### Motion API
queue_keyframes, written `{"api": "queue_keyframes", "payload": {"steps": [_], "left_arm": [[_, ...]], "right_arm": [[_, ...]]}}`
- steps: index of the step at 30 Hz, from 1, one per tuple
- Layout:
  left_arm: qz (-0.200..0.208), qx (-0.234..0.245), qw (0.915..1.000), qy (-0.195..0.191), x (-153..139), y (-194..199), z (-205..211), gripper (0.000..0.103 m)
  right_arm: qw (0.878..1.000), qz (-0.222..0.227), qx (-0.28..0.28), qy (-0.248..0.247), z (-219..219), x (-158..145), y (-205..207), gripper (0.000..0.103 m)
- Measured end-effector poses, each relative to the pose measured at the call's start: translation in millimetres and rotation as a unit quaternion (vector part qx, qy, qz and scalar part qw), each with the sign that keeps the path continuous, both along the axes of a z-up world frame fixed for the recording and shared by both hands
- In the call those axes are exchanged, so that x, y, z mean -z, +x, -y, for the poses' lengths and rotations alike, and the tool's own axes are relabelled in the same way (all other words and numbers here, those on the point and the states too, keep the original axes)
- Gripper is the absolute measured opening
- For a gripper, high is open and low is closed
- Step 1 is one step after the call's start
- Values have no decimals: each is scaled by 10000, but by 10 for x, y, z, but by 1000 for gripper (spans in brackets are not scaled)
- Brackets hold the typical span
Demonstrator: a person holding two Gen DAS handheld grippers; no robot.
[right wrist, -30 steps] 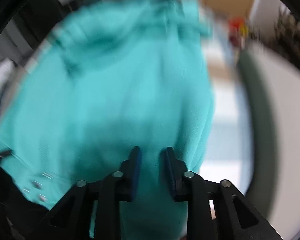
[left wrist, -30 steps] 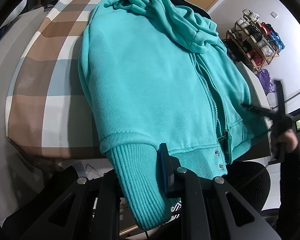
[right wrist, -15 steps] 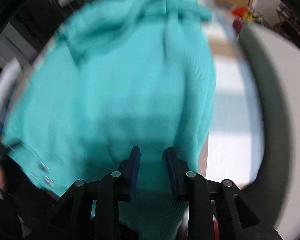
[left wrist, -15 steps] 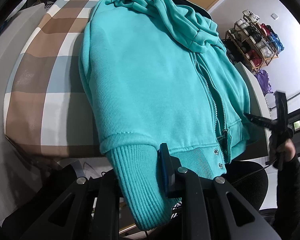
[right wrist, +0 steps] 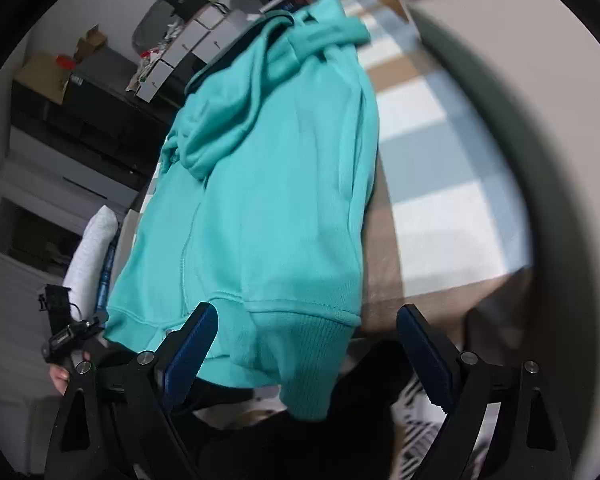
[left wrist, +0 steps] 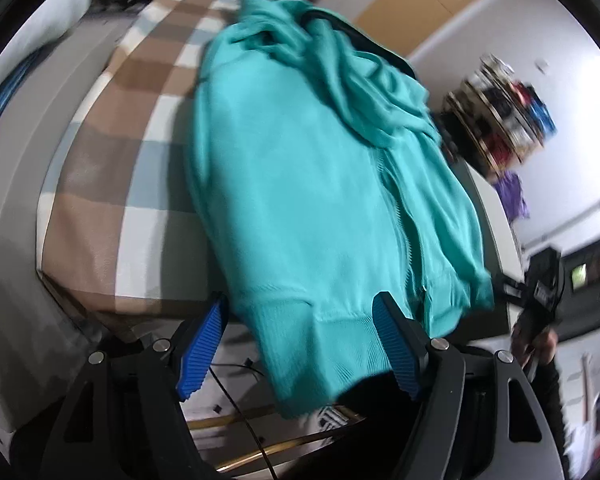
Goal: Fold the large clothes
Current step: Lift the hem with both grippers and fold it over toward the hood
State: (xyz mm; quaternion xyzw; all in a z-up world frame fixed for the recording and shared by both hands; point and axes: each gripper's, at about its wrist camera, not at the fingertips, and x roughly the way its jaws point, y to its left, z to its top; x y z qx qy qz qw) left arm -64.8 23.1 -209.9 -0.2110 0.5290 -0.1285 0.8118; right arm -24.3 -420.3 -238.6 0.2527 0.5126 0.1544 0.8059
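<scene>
Over on the left, a table (left wrist: 112, 184) under a checked brown, white and pale-blue cloth (left wrist: 100, 240), with a pale curved rim (left wrist: 16, 184) running round its outer side. Dark clutter and white boxes sit blurred at the far end of the room. Centre stage, the teal hoodie (left wrist: 300, 200) lies lengthwise on the cloth, sleeves folded in, hood bunched at the far end, zip running down its right half. Its ribbed hem and one cuff (left wrist: 312, 368) hang over the near edge of the table. To the right, a white wall and a shelf (left wrist: 500, 120) crowded with coloured things, too blurred to name.

The left gripper (left wrist: 300, 340) has just been opening: blue pads spread either side of the hanging cuff, not pressing it. The right gripper (right wrist: 306, 344) has just been opening too, and its jaws stand wide with the other cuff (right wrist: 316, 368) dangling loose between them.

In the right view there is bare checked cloth to the right of the hoodie up to the rim (right wrist: 540, 160); dark shelving with cardboard boxes (right wrist: 60, 72) stands far left.
</scene>
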Motion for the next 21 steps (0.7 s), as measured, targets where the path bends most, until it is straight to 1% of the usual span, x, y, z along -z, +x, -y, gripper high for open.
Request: {"api": "queue_keyframes", "payload": {"steps": [1,3,4,5,6,7,8,9,10,11,12,13,14,15,17,18,20,21], "left_arm": [[-175,-135,9997,37,71,60,-30,71],[-288,-190,9992,-204,179,147,-58,71],[-353,-193,9987,-312,210,172,-55,71],[-364,-213,9984,-380,226,189,-45,69],[-339,-170,9985,-388,223,196,-16,65],[-340,-28,9989,-309,227,212,46,45],[-379,96,9990,-195,248,228,105,23],[-425,150,9989,-137,270,234,133,21],[-443,102,9989,-142,305,236,125,19],[-494,-60,9987,-145,335,217,88,14],[-534,-176,9982,-202,369,180,48,12],[-501,-193,9982,-253,376,138,28,7],[-467,-204,9983,-271,376,77,10,5],[-451,-205,9984,-272,372,18,-2,5],[-461,-130,9982,-351,368,-64,-5,5],[-488,-113,9980,-398,357,-116,-17,5],[-475,-11,9979,-434,314,-214,-5,5],[-418,32,9980,-472,261,-304,12,5]], "right_arm": [[9998,-97,35,197,14,59,46,90],[9973,-237,107,693,-12,150,89,84],[9943,-340,25,1011,-67,202,100,83],[9937,-378,-56,1055,-126,218,121,79],[9950,-399,-64,918,-174,221,132,66],[9961,-383,2,798,-186,198,132,52],[9962,-449,52,738,-203,216,155,44],[9953,-509,81,823,-208,245,165,31],[9940,-532,156,941,-191,273,161,26],[9939,-487,239,963,-168,280,139,23],[9942,-429,273,943,-134,274,110,18],[9947,-282,295,940,-116,238,51,15],[9950,-159,312,932,-103,200,-15,15],[9953,-60,323,914,-97,167,-89,15],[9953,1,324,914,-103,136,-203,13],[9948,4,351,953,-112,126,-286,3],[9933,51,337,1100,-168,89,-395,4],[9937,147,314,1067,-208,38,-506,4]]}}
